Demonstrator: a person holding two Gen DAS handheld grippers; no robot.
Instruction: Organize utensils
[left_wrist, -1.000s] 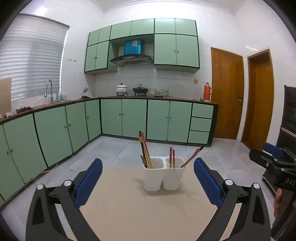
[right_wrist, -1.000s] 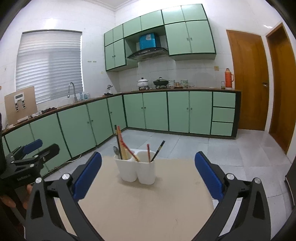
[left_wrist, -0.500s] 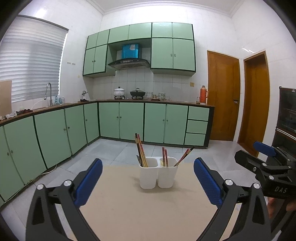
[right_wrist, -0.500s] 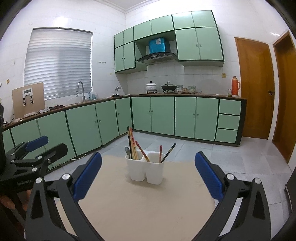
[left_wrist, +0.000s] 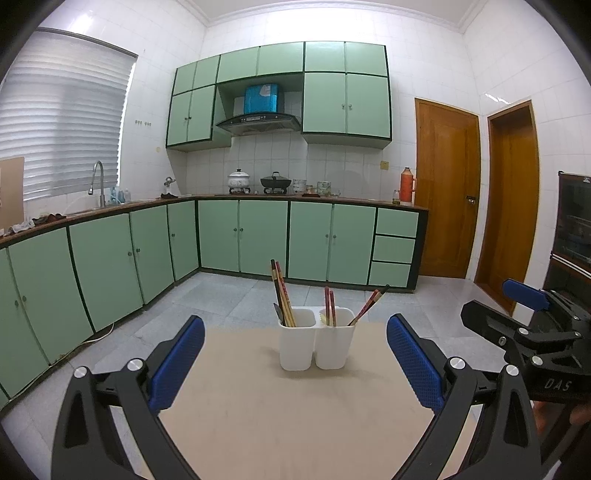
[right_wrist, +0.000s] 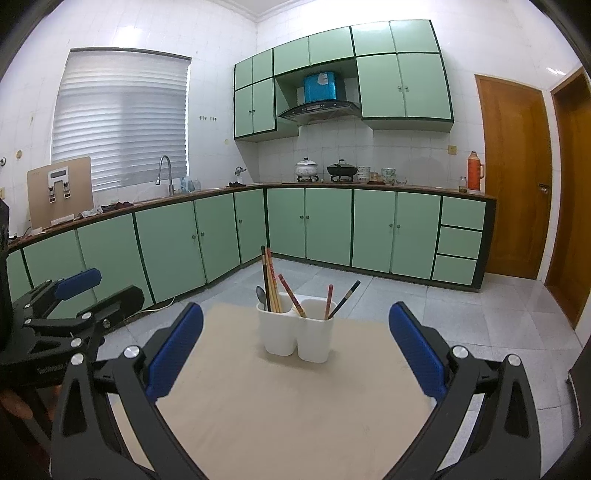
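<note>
Each hand-held gripper (left_wrist: 295, 363) (right_wrist: 295, 358): black frame, silver screws, two fingers with textured blue pads (left_wrist: 415, 363); white lettering on the body.

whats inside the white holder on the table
The white holder has two compartments: its left one holds chopsticks and a spoon, its right one a few more chopsticks. Its walls hide their lower ends.

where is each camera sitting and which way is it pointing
Left wrist: sits on the left gripper, looking forward over the table at the white holder; its open blue fingers show, with the right gripper at the right edge.
Right wrist: sits on the right gripper, facing the same holder from further right; its open fingers show, the left gripper at left.
Shared: holder, chopsticks, table, green cabinets.
</note>
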